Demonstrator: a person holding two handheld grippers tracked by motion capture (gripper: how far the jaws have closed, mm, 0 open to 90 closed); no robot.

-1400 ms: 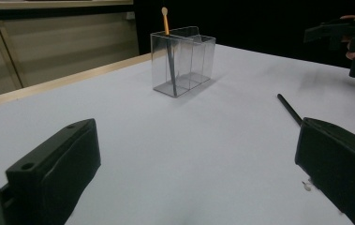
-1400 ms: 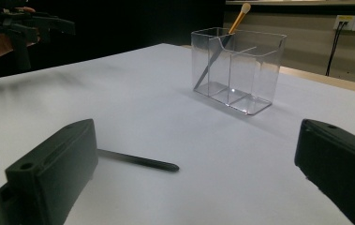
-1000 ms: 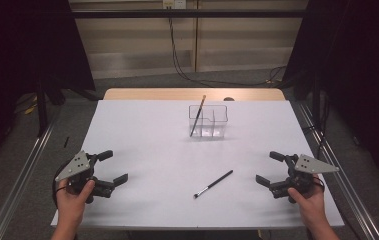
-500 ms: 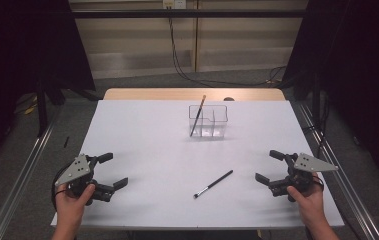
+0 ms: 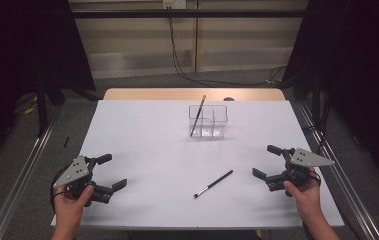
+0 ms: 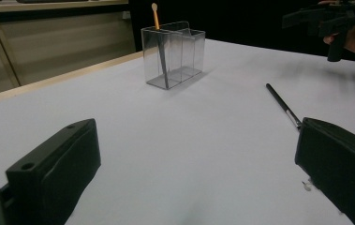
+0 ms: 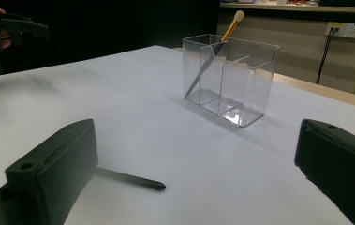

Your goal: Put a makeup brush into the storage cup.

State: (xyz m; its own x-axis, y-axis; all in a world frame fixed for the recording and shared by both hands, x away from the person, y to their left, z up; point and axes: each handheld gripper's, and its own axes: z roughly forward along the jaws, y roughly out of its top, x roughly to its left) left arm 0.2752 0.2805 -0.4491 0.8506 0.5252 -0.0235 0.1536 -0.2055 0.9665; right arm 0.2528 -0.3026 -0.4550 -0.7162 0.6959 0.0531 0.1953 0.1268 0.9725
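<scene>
A clear plastic organizer (image 5: 208, 121) with several compartments stands at the table's far middle; a makeup brush (image 5: 197, 116) with an orange-tan tip leans in its left compartment. The organizer (image 6: 173, 54) and the standing brush (image 6: 159, 35) also face the left gripper view, and the organizer (image 7: 231, 79) with the brush (image 7: 222, 40) faces the right gripper view. A black brush (image 5: 213, 183) lies flat on the white table between the hands. My left gripper (image 5: 108, 171) is open at the near left, empty. My right gripper (image 5: 267, 161) is open at the near right, empty.
The white table top (image 5: 147, 135) ends in a wooden strip (image 5: 192, 94) at the far edge. Metal rails (image 5: 22, 175) run along both sides. Cables (image 5: 177, 50) hang at the back wall.
My left gripper has drifted slightly toward the near edge. The right gripper, both brushes and the organizer stay where they were.
</scene>
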